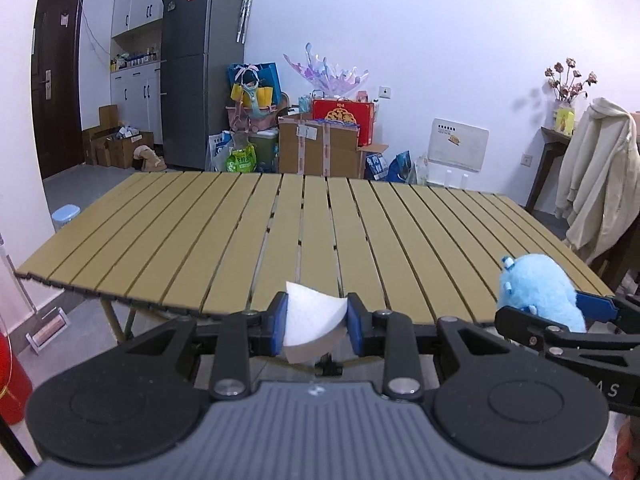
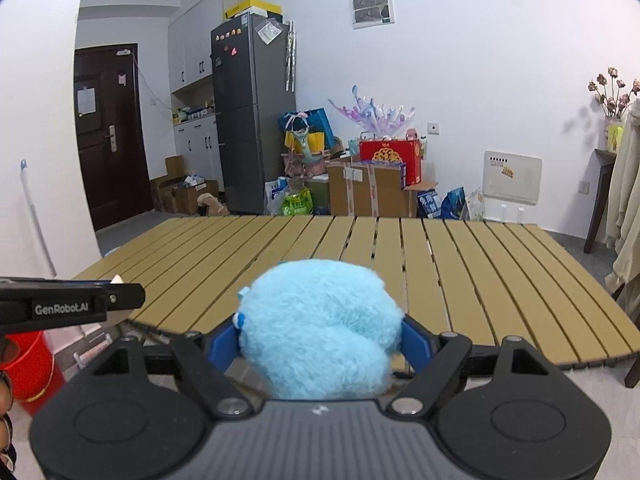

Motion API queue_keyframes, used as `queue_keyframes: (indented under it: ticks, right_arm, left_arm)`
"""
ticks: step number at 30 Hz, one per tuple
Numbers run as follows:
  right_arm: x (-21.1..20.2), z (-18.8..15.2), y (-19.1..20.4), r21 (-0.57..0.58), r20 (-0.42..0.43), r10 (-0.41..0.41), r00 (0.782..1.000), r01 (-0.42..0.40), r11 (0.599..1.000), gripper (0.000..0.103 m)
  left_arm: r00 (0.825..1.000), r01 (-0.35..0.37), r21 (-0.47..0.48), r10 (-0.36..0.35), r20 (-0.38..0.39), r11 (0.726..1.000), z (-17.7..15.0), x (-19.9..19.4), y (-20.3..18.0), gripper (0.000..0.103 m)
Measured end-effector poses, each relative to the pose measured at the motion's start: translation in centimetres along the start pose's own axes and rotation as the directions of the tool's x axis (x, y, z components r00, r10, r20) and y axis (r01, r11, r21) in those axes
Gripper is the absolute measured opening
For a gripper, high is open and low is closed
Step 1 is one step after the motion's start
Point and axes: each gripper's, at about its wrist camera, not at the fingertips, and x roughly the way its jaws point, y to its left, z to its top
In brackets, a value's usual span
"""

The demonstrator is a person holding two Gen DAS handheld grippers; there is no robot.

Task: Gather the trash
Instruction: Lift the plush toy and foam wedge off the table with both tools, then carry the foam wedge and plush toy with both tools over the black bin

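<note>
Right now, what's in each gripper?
Left gripper: closed on a white foam piece.
Right gripper: closed around a blue plush toy.

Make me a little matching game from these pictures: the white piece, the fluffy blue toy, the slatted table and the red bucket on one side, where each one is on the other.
Things:
1. white foam piece
2. fluffy blue toy
3. slatted table
4. red bucket

Places:
A. on the floor, low left
B. pinched in the left tool
C. in front of both tools
D. gripped in the right tool

Pairs: 1-B, 2-D, 3-C, 4-A
</note>
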Motion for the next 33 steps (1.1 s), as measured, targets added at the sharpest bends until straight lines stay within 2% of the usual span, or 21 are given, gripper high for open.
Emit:
queue_keyframes:
  ticks: [10, 17, 26, 33]
  right_arm:
    - [-2.8, -6.0, 0.7, 0.008, -0.084, 0.019, 0.996, -0.018, 1.000, 0.081]
    - [-2.9, -9.9, 0.4, 0.010, -0.160, 0.012, 0.987, -0.010, 1.000, 0.081]
    - [-1.4, -15.3, 0.2, 0.003, -0.270, 0.012, 0.963, -0.011, 1.000, 0.080]
    - [0.7, -20.2, 0.9, 0.000, -0.365, 0.029, 0.931, -0.031, 1.000, 0.080]
  left_arm:
    - [0.999, 0.001, 0.027, 0.001, -0.055, 1.000, -5.5, -2.0, 0.2, 0.031]
    - [0.991, 0.009, 0.039, -0.003, -0.132, 0.999, -10.3, -1.9, 0.7, 0.030]
    - [0.969, -0.014, 0.050, 0.026, -0.246, 0.999, -16.3, -0.2, 1.8, 0.031]
    - [0.950, -0.044, 0.042, 0.055, -0.307, 0.998, -19.6, 1.9, 2.6, 0.030]
